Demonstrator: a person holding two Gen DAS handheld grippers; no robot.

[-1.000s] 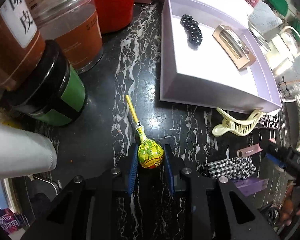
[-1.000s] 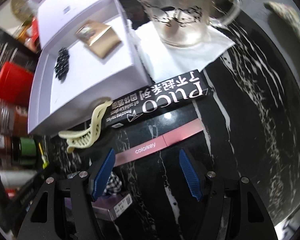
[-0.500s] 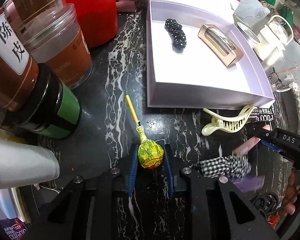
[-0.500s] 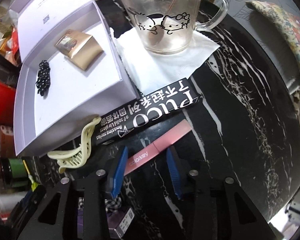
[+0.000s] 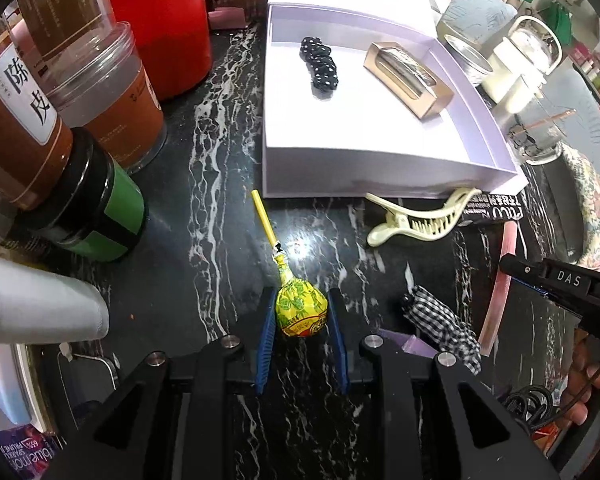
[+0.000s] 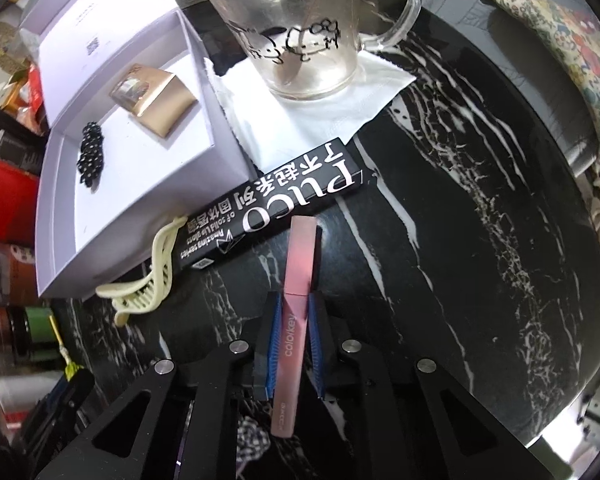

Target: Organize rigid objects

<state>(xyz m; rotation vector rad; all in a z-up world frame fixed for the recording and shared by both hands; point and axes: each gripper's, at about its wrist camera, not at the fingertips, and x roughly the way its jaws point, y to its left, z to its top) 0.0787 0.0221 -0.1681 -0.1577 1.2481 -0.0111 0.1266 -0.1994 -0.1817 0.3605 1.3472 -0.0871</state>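
My left gripper [image 5: 300, 292] is shut on the head of a yellow-wrapped lollipop [image 5: 300, 314], whose stick points toward the lilac box [image 5: 380, 168]. In that box lie a black beaded hair tie [image 5: 319, 68] and a gold case [image 5: 408, 80]. My right gripper [image 6: 296, 296] has its jaws closing on a pink lip gloss tube [image 6: 298, 264]. The blue pads press on both sides of the tube, which runs along the fingers above the black marble top. A cream hair claw [image 6: 152, 280] and a black PUCO carton [image 6: 276, 212] lie by the box's front wall.
Several jars [image 5: 96, 200] and a red canister [image 5: 168, 20] crowd the left side. A glass mug [image 6: 312, 32] stands on a white napkin [image 6: 340, 108] beside the box. A checked scrunchie [image 5: 444, 320] and a small purple box [image 5: 404, 342] lie between the grippers. A floral cloth [image 6: 560, 40] is at the far right.
The right jaws have closed from wide apart onto the pink tube, which has swung from crosswise to lengthwise between them. The left gripper has shifted slightly with the lollipop.
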